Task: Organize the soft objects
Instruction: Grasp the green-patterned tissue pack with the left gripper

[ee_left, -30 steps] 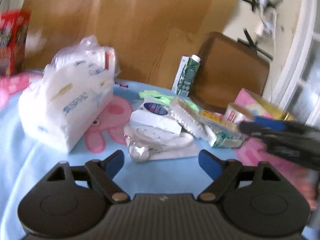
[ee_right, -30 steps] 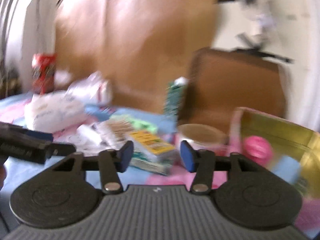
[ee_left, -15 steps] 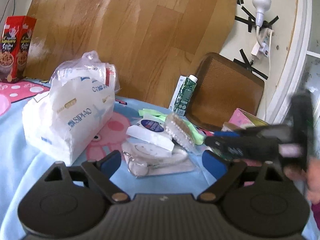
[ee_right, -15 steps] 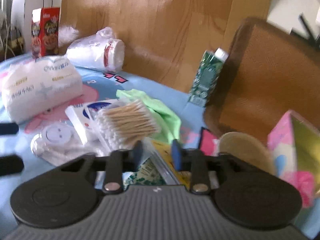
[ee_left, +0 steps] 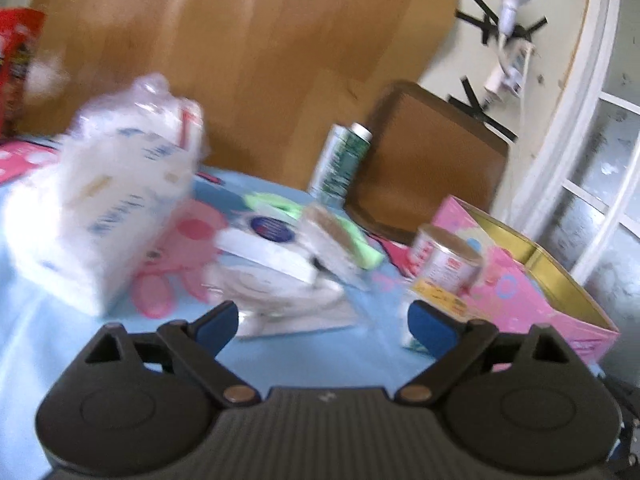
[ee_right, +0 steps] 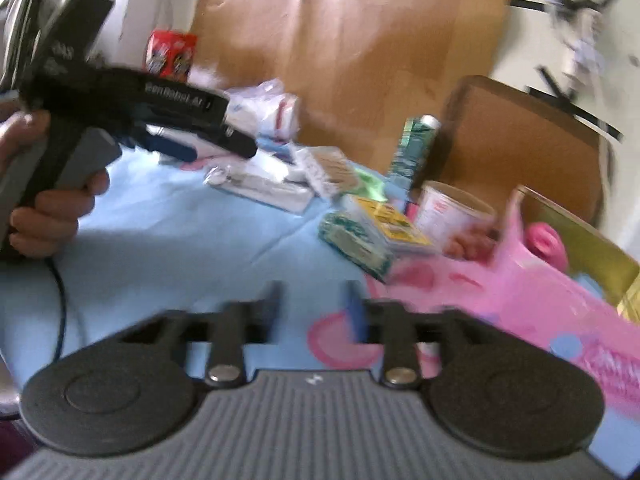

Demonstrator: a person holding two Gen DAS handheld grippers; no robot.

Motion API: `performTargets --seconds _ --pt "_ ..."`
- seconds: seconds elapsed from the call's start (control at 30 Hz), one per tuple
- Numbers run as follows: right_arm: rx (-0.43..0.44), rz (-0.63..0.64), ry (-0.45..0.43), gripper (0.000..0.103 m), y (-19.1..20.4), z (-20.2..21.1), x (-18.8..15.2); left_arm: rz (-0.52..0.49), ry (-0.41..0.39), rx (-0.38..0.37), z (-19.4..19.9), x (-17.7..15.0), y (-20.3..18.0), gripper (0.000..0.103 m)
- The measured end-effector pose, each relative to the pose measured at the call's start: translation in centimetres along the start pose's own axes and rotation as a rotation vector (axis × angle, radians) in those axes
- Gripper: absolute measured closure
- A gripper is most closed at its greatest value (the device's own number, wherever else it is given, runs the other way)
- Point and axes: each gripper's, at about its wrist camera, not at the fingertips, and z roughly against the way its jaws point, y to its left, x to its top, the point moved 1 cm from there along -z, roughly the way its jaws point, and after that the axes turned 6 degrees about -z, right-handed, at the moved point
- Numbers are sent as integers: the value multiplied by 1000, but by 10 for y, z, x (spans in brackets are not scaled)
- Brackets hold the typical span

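Background: a wooden laminate board [ee_left: 280, 64] leans against the wall behind a light blue cloth with pink cartoon prints [ee_left: 72, 352]; both views are blurred.
Landmark: the pink cardboard box with a gold inside [ee_left: 532, 280] stands open on the cloth.
Tissue pack: the large white soft plastic pack of tissues [ee_left: 108, 208] stands well apart from the pink box, at the far left in the left wrist view.
Middle pile: a white flat carton with a blue oval label [ee_left: 264, 244], a clear pack of cotton swabs [ee_right: 332, 170] and a light green soft cloth [ee_left: 352, 240] lie together between the tissue pack and the pink box.
Can: a small white tin can [ee_left: 444, 260] is just beside the pink box.
Carton: a green and white drink carton [ee_left: 340, 160] stands upright behind the pile.
Left gripper [ee_left: 322, 322]: its jaws are opening, nothing between them; it hangs above the cloth near the pile.
Right gripper [ee_right: 316, 312]: its jaws are opening, nothing between them, over the cloth near the pink box.
Hand: 1 hand [ee_right: 40, 204] holds the handle of the left gripper.
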Motion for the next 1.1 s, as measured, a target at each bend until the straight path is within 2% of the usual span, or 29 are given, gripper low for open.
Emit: performTargets --seconds 0.03,0.13,0.2,0.27,0.3,0.4,0.43,0.5,0.57,0.63,0.67,0.77,0.87,0.97,1.03,1.07,1.1 --pt "-18 -29 -23 37 -7 3 0 2 21 -21 -7 6 -7 8" --pt "-70 -124 -29 35 -29 -5 9 -26 54 -83 -31 23 -31 7" --pt "-64 -211 -11 32 -45 -17 16 -53 84 -87 -53 33 -45 7" --pt "-37 -276 19 32 -55 -34 21 -46 130 -112 -73 40 -53 12" --pt "-26 -302 29 32 -58 -40 22 -51 154 -111 -82 41 -56 18" --pt "-18 -332 44 35 -62 -55 27 -55 237 -102 -105 40 -60 54" --pt "-27 -329 40 35 -61 -58 27 -34 242 -124 -105 38 -59 60" --pt "-35 -319 27 48 -60 -61 30 -17 236 -154 -96 36 -60 65" --pt "-28 -302 8 53 -58 -57 31 -36 219 -188 -81 32 -66 65" --pt "-7 -277 -13 71 -53 -47 31 -32 209 -243 -64 26 -71 65" --pt "14 -272 -10 73 -50 -43 31 -38 206 -267 -55 20 -74 65" --pt "52 -245 -18 73 -35 -23 22 -60 219 -307 -30 -4 -79 64" --pt "54 -232 -28 72 -27 -7 9 -81 215 -279 -17 -19 -76 54" --pt "29 -247 -30 60 -33 -3 5 -22 202 -221 -16 -16 -62 45" --pt "-23 -244 -33 46 -38 -9 7 42 213 -221 -22 -11 -54 39" --pt "-34 -252 -30 43 -42 -11 8 65 221 -219 -27 -8 -53 38" --pt "-22 -265 -21 35 -46 -14 10 76 229 -220 -33 -6 -52 37"
